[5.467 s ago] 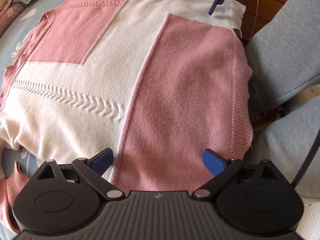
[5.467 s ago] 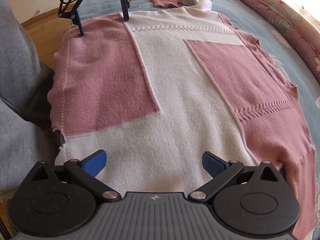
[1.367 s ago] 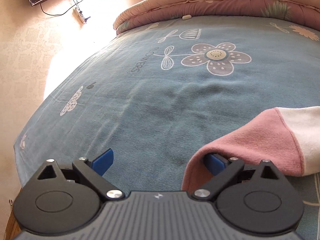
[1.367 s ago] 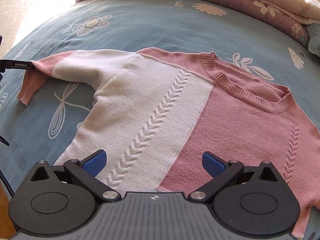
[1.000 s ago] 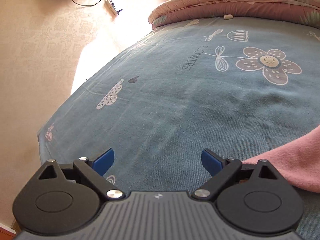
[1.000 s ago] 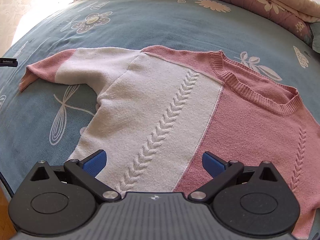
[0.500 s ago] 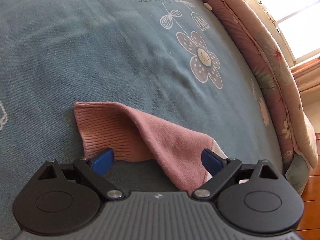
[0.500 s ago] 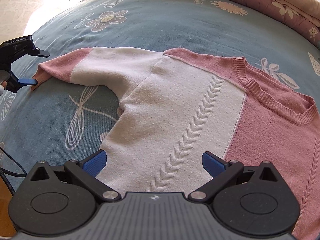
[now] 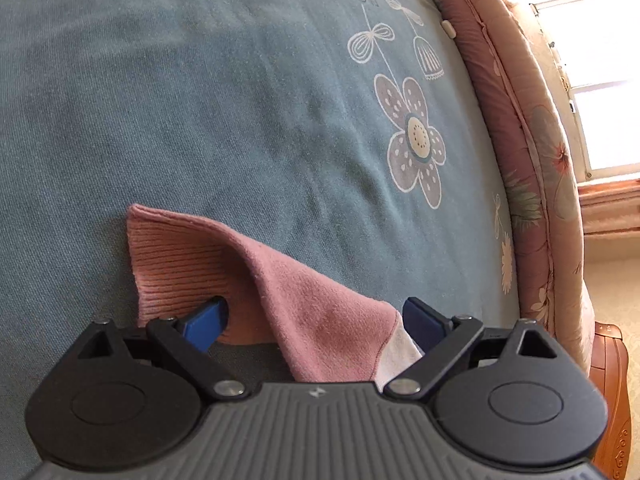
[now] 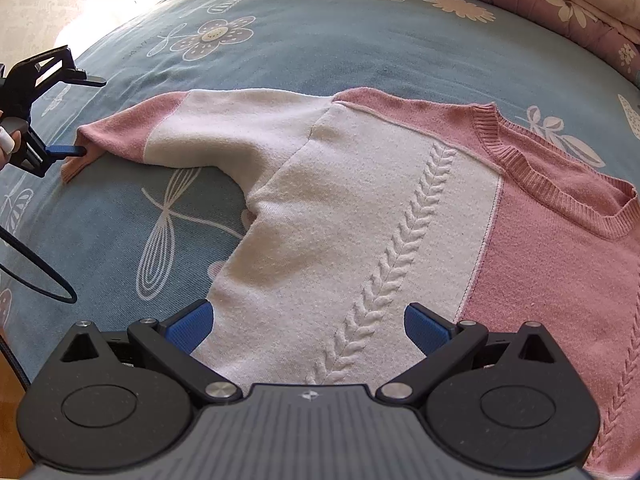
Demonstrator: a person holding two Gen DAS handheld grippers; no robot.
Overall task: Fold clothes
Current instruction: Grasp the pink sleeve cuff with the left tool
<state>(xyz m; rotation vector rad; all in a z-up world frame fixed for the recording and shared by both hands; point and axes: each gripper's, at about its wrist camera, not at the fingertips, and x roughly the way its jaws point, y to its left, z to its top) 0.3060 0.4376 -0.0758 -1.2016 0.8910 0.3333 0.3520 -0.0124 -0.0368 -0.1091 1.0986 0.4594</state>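
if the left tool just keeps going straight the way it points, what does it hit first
Most likely the pink sleeve cuff, already lying between the open fingers of the left tool. Past it there is only the blue bedspread, though depth is unclear.

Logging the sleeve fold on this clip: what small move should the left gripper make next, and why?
Probably close the left gripper on the sleeve cuff. Its jaws stand open with the pink cuff end lying between them, one jaw tucked under the ribbed edge. The sweater lies flat with that sleeve stretched outward, unfolded.
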